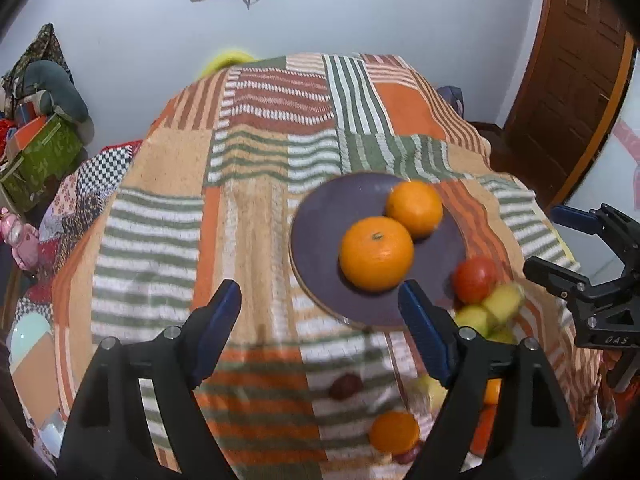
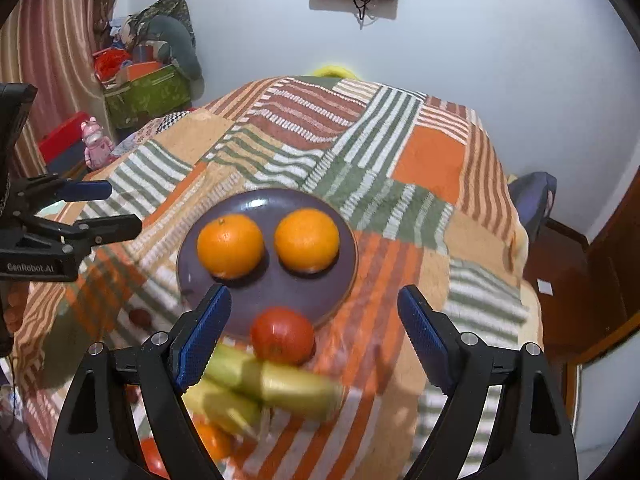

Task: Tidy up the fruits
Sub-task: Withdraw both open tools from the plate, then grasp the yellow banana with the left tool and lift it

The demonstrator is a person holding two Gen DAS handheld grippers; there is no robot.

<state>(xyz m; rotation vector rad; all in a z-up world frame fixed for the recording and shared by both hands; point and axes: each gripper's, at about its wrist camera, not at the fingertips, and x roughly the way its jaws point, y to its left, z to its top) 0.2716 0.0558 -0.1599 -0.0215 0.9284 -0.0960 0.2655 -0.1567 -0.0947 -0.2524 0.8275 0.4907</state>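
Right wrist view, right claw [image 2: 314, 308] spread wide and empty above a blurred, perhaps red tomato [image 2: 282, 335], left claw [image 1: 320, 300] likewise wide, empty

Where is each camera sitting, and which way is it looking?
Left wrist: sits on the left gripper, looking forward and down at the purple plate with two oranges; its own open blue-padded fingers show, and the right gripper at the right edge.
Right wrist: sits on the right gripper, looking at the same plate from nearer the tomato; its own open fingers show, and the left gripper at the left edge.
Shared: plate, oranges, tomato, striped cloth.
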